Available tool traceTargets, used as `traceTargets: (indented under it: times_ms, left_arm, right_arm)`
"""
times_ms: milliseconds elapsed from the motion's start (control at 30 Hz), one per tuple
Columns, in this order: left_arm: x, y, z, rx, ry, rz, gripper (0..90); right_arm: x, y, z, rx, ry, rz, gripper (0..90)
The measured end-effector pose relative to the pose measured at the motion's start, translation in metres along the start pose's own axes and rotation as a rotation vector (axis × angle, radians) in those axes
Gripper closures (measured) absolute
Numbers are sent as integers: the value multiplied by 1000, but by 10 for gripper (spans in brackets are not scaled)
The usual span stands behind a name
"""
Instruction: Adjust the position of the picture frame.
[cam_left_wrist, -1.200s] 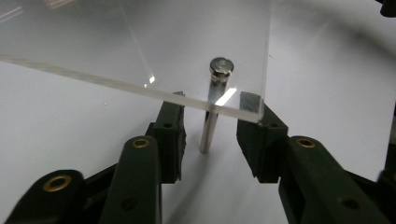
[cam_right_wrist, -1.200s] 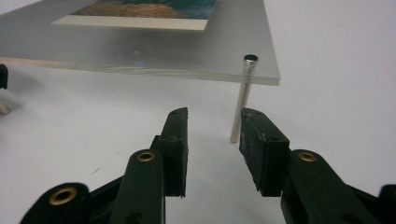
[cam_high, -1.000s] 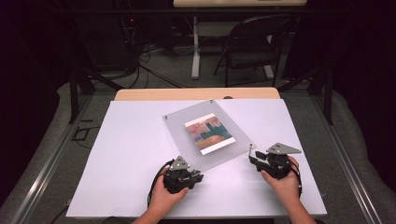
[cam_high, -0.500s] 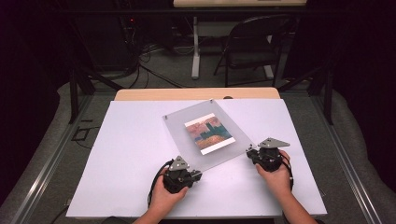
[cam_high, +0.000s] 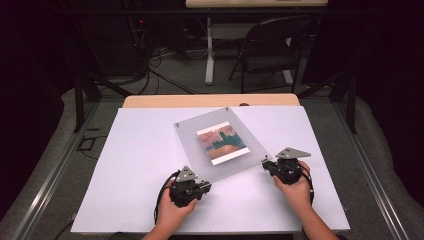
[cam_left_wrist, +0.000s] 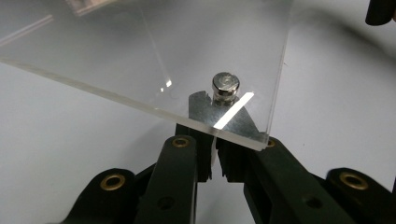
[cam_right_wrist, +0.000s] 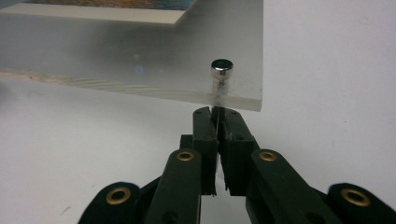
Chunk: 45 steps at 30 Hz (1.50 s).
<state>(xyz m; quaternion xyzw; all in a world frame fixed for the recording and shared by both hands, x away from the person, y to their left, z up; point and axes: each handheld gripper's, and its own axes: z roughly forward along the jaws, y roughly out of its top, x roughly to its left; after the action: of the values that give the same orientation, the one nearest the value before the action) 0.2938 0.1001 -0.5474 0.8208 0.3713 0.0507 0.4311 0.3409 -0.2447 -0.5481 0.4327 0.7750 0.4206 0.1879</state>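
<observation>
Lying flat mid-table on the white tabletop (cam_high: 135, 165): clear acrylic picture frame (cam_high: 220, 142) holding a colour print, long axis running diagonally away, near corners directly ahead of both claws. Left gripper (cam_left_wrist: 215, 156) and right gripper (cam_right_wrist: 217, 123) each narrowed almost shut, gripping nothing, nosing up to a silver round standoff (cam_left_wrist: 225, 87) at a corner. Both hands resting low, wrists level, equally near.

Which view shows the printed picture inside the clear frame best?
The high view: the whole picture lies face-up in the clear frame. The right gripper view catches just a strip of its edge at the top; the left gripper view gives a blurred corner.
</observation>
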Motion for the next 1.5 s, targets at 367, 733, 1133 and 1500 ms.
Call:
traceTargets:
  times_ms: [367,733,1133,1500]
  left_arm:
    - [11,2,-26,-14,95,-22,852]
    - [45,4,-45,-55,204,-77,850]
    - [65,14,-31,-45,194,-117,849]
    - [65,18,-19,-40,177,-120,848]
  right_arm:
    - [24,-4,-7,-7,70,28,857]
    - [50,0,10,-17,152,49,857]
    - [47,7,21,-18,137,52,857]
    - [36,8,22,-26,105,68,856]
